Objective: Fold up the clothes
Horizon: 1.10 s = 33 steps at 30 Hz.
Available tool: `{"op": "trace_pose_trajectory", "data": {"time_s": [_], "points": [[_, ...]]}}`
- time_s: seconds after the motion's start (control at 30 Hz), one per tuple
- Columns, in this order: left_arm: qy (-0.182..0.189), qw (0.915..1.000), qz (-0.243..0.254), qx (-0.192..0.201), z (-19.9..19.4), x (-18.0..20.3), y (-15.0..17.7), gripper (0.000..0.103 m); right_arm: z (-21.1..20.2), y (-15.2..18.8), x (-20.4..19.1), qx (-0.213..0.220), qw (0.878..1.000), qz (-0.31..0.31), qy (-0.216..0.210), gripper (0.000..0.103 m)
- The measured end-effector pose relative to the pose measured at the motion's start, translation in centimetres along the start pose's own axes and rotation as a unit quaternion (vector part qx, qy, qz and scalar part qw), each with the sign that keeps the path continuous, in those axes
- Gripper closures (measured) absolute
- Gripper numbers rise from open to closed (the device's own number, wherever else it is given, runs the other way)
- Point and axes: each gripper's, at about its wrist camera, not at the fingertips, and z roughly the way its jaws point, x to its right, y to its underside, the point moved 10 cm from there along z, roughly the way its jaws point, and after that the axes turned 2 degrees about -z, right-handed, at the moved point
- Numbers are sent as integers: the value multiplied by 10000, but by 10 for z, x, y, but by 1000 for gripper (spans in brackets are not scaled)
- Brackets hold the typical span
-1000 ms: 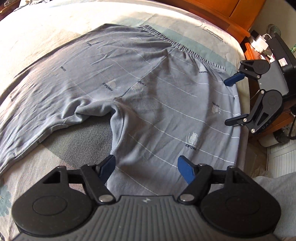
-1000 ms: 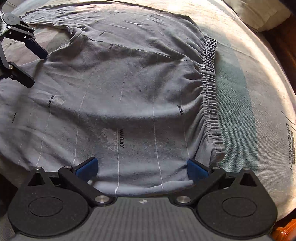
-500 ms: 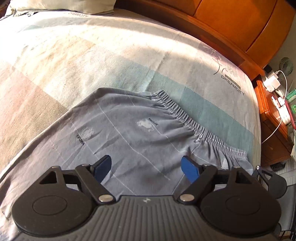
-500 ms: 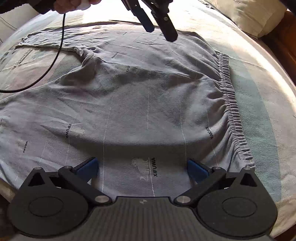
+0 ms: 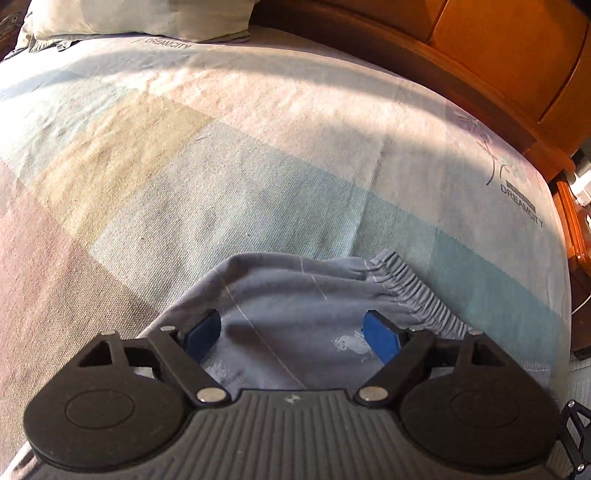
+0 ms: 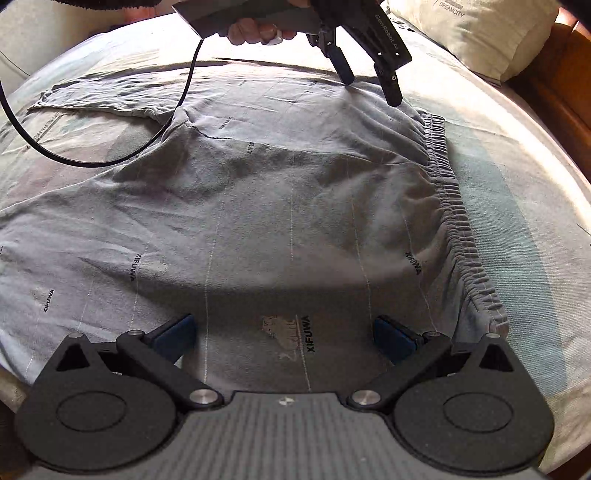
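One pair of grey cotton trousers (image 6: 280,206) with thin pale stripes, small printed animals and an elastic gathered waistband (image 6: 458,206) lies spread flat on the bed's pastel checked sheet (image 5: 229,158), the waistband running along the garment's 3 o'clock side in the right wrist view and one leg stretching off toward 10 o'clock. Two claws are at work. The left claw (image 5: 291,332) hovers low over the far waistband corner, its two blue pads (image 5: 380,334) spread wide apart with cloth lying loose between them, nothing pinched; in the right wrist view the same left claw (image 6: 369,83) appears at 12 o'clock, tilted steeply downward with its black fingertips (image 6: 392,92) at or just above the fabric near the waistband's far end. One bare hand (image 6: 258,31) grips its grey handle, and one black cable (image 6: 92,158) loops from it over the trousers toward 9 o'clock. The right claw (image 6: 284,336) sits low at the near edge of the trousers, jaws wide apart, the near waistband corner just off its right pad at 4 o'clock. One pale pillow (image 6: 476,31) rests at 1 o'clock, and an orange wooden headboard (image 5: 498,55) borders the bed.
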Motion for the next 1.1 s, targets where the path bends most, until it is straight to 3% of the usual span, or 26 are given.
{"op": "trace_pose_trajectory", "data": {"time_s": [0.2,0.33,0.43,0.63,0.93,1.1], "points": [[86,9994,-309,-158,-58,-8,64,19,1,0,-1,-23,10000,-41,-22,0],[131,9977,-501,-449,-70,-7,132,18,0,1,-1,17,10000,-27,-3,0],[107,9927,-956,-721,-65,-14,172,19,0,1,-1,21,10000,-26,0,0],[-17,9892,-1385,-477,-83,-26,185,18,2,0,-1,-45,10000,-24,5,0],[-344,9715,-2330,-252,-102,-64,205,19,3,-3,-1,-370,9993,-29,4,0],[-880,9663,-2391,357,-134,-117,196,17,-6,-17,1,-637,9980,50,21,0]]}}
